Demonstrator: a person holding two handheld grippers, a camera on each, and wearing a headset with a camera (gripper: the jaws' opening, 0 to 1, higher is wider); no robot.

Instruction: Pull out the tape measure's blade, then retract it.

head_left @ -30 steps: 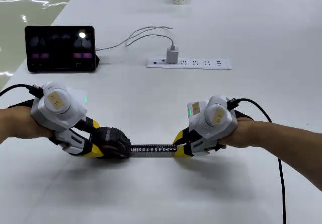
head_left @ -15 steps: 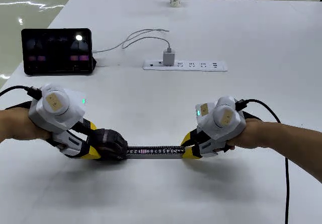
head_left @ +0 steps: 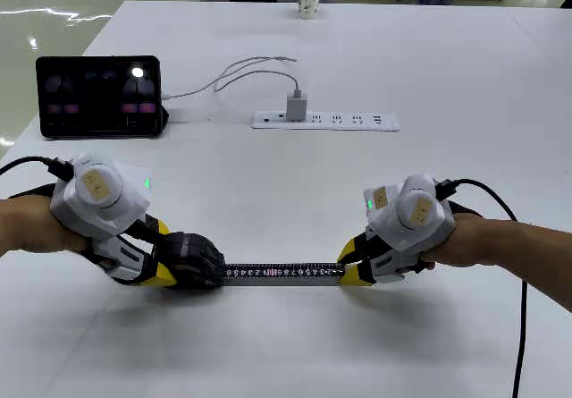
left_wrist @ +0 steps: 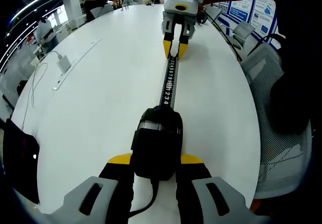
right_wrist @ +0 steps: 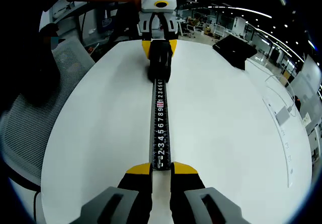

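Anchoring tape measure [left_wrist: 157, 138] body: left gripper [left_wrist: 157, 159], jaws clamped round it; right gripper [right_wrist: 161, 169] pinched tight on blade [right_wrist: 160, 116] tip, for extension.

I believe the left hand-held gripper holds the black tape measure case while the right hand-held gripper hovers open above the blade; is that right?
No: the right hand-held gripper is shut on the end of the black numbered blade, as the right gripper view shows.
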